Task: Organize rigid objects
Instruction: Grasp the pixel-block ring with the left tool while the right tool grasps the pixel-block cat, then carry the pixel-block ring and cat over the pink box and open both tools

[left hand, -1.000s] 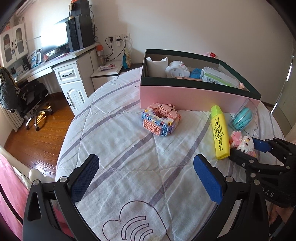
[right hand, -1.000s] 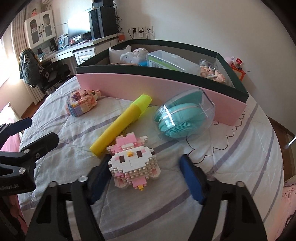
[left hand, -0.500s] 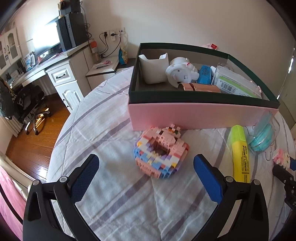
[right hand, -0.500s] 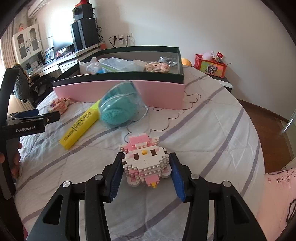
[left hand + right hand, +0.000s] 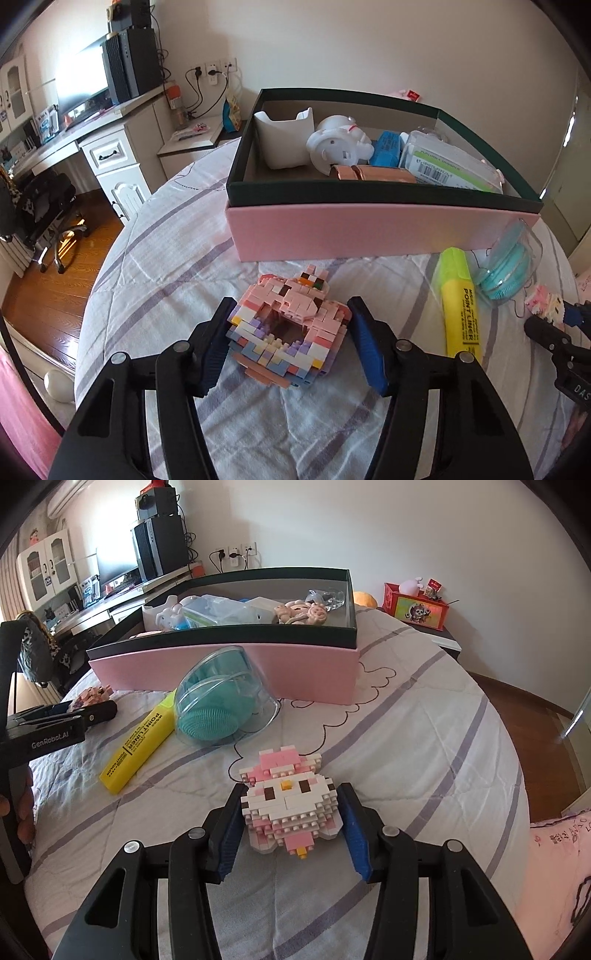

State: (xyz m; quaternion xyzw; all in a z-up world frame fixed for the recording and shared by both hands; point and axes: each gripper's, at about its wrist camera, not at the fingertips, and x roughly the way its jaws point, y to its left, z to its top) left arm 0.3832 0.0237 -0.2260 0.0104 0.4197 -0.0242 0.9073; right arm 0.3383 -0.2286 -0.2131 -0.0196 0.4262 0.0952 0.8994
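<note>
Left tool: left tool [image 5: 290, 334] sat with its jaws around the pastel brick ring [image 5: 290, 330], one pad at each flank; the left pad looked to touch the bricks, while a sliver of gap seemed to remain at the right, so I could not tell whether the grip was made.

Right tool: right tool [image 5: 290, 818] straddled the white-and-pink brick figure [image 5: 290, 806], pads tight against both sides and, by my reading, clamped on it.

Where the toys lay: both rested on the striped bedspread [image 5: 155, 266], the ring just before the pink box [image 5: 384, 232], the figure further off to the right, past the yellow highlighter [image 5: 460, 306] and the teal brush in its clear shell [image 5: 221, 698].

Key relation: box stood straight ahead of both tools, its pink front wall between each toy and the open interior; the ring lay nearly against that wall, the figure well back from it with the shell in the line of travel.

Nearer hand: the left, with the shorter run to the box.

Long axis: box ran left to right across both views; the highlighter pointed toward its wall.

Judgement: each toy would need lifting clear of the dark rim [image 5: 236, 633] before going forward, the figure skirting the shell.

Room inside: the near left part of the box, before the white holder [image 5: 284, 140], seemed freest.
</note>
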